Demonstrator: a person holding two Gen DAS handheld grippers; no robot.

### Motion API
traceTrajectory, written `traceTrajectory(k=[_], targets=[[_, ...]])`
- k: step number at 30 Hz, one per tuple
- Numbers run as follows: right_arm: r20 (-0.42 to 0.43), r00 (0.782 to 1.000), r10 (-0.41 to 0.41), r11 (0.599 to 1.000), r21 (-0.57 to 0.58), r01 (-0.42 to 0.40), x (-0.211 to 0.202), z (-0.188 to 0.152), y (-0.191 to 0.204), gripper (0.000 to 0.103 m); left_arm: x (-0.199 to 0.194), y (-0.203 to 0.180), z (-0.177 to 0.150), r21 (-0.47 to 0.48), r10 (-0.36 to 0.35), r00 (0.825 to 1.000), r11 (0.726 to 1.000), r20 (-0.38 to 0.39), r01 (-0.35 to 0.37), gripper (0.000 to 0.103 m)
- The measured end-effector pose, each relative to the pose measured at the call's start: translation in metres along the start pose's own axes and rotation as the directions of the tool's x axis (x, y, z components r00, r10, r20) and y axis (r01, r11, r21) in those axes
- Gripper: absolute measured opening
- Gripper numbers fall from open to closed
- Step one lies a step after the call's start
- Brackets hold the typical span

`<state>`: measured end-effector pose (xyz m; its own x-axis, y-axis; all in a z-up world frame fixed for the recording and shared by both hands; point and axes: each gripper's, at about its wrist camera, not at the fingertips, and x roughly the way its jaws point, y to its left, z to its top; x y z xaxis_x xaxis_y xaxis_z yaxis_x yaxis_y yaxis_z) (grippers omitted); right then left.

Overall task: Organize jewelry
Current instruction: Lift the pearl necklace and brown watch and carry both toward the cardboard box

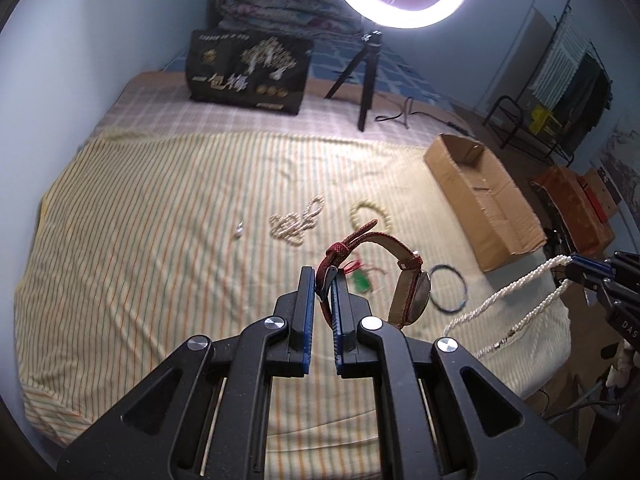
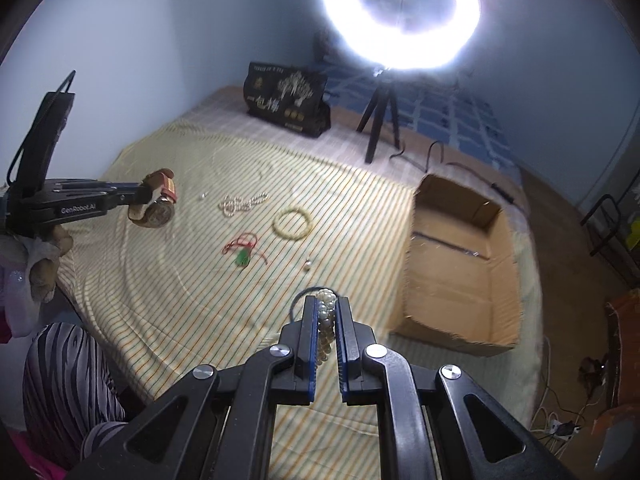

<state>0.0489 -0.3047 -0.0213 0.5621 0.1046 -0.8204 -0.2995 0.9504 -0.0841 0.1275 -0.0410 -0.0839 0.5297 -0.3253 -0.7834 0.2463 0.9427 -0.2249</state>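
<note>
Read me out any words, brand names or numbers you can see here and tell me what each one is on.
"GenRobot.AI": side of the black left gripper, seen from the right wrist.
"DAS": partial, on the black right gripper.
"一包梅": large characters on the black printed gift bag; the last is uncertain, its smaller print too blurred.

Left claw point(image 1: 323, 280): matt black plastic, blue pads, shiny metal rivets. Watch point(image 1: 412, 296): red woven strap, dull metal case. Pearl necklace point(image 2: 325, 322), frame centre: glossy beads. Bedsheet point(image 1: 160, 240): striped matt cloth. Box point(image 2: 460, 264), right: rough brown cardboard.
</note>
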Motion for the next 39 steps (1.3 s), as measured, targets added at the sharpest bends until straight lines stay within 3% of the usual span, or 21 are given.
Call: traceTrajectory(k=[18, 30, 39], targets=[[0.113, 0.984, -0.138, 0.990, 0.048, 0.133, -0.072, 0.034, -0.079, 0.005, 0.001, -0.087, 0.067, 0.136, -0.088, 0.996, 0.987, 0.029, 0.083, 0.006], [0.111, 0.977, -0.182, 0.976, 0.142, 0.166, -0.047, 0.052, -0.147, 0.005, 0.048, -0.161, 0.113, 0.207, -0.117, 0.993, 0.972, 0.008, 0.113, 0.006], [0.091, 0.981, -0.169, 0.970, 0.190, 0.150, -0.009, 0.053, -0.188, 0.006, 0.107, -0.205, 0.136, 0.216, -0.128, 0.991, 0.967, -0.041, 0.133, 0.006]])
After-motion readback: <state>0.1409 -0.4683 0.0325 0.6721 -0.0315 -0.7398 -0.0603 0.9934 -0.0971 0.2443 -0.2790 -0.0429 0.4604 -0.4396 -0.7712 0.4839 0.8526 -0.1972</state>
